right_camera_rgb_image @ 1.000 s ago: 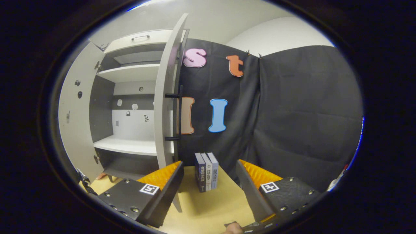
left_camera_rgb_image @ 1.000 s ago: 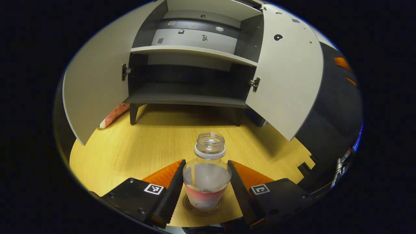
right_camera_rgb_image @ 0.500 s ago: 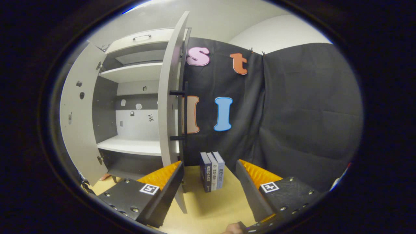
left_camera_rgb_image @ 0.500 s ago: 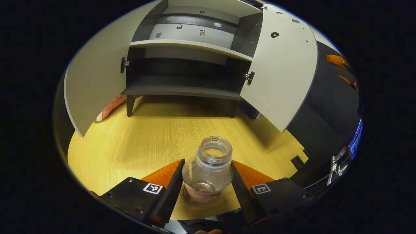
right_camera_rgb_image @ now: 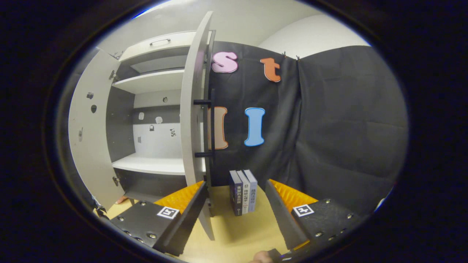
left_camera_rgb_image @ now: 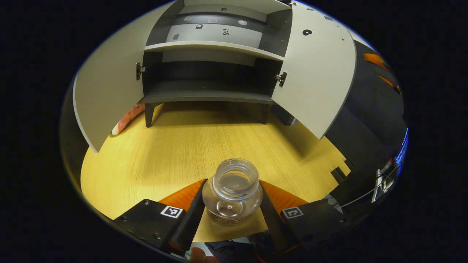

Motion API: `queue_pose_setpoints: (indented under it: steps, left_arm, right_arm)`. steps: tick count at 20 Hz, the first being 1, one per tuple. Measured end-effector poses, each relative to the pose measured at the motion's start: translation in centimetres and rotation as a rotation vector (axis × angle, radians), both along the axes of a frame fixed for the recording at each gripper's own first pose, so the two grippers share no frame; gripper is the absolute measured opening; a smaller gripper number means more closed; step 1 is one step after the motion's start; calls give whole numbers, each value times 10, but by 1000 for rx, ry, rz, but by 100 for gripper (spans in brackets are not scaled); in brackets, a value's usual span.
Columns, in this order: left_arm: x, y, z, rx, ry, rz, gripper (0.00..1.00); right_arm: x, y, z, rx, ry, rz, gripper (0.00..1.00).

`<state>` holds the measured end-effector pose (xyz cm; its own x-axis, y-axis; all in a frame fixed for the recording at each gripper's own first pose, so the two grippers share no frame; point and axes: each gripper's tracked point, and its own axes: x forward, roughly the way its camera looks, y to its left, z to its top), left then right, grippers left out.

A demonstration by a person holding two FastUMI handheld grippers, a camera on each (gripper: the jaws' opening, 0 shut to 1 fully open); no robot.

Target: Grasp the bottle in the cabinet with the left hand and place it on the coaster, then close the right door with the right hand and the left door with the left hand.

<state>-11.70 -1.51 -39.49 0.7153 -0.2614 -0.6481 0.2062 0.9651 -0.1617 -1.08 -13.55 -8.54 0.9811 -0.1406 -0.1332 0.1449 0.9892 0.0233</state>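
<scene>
Left tool (left_camera_rgb_image: 231, 212): fingers spread, one on each side of the bottle (left_camera_rgb_image: 232, 191), with thin gaps visible on both sides; tool body above the bottle, looking steeply down onto its mouth. A fingertip of the holding hand (left_camera_rgb_image: 197, 254) shows just behind.

Right tool (right_camera_rgb_image: 236, 215): fingers wide apart, nothing between them; held level, well away from the bottle.

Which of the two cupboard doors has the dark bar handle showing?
The right door, seen edge-on in the right gripper view, shows a dark vertical bar handle on its outer face. The left door shows only its plain inner side.
</scene>
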Motion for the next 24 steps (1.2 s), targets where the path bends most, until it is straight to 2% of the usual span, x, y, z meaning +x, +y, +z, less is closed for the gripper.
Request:
queue_pose_setpoints:
  steps: [1,2,8,9,10,12,13,14,17,18,20,21,22,24]
  left_arm:
    - [0,-1,3,3,-7,-4,83]
    - [-1,-2,4,6,-9,-7,83]
    - [4,-9,23,25,-44,-32,83]
    - [6,-9,27,32,-53,-36,87]
    - [8,-10,30,40,-62,-41,83]
    - [11,-11,38,49,-80,-48,83]
    - [13,-11,42,50,-88,-49,87]
    - [13,-11,46,51,-93,-48,83]
    - [18,-9,62,37,-119,-34,83]
    - [20,-8,68,32,-128,-27,87]
    - [23,-7,84,20,-148,-12,83]
    - [26,-5,94,14,-166,-1,87]
    - [30,-4,107,10,-189,12,83]
    - [40,2,133,9,-239,45,82]
  right_arm:
    - [0,0,-1,0,1,3,98]
    - [0,1,-1,-1,1,6,94]
    - [-1,2,1,-7,-3,11,94]
    - [-1,2,0,-7,-3,10,94]
    - [-1,1,0,-6,-3,9,94]
    - [-2,-1,1,-5,-6,5,94]
    - [-2,-1,1,-3,-6,2,94]
    - [-2,-1,0,-1,-5,2,94]
    - [-2,-1,1,1,-6,0,94]
    - [-2,-2,1,2,-7,0,97]
    - [-3,0,0,2,-7,1,94]
    - [-3,0,1,1,-7,2,94]
    - [-3,1,1,-1,-8,2,94]
    - [-2,1,3,-3,-10,2,94]
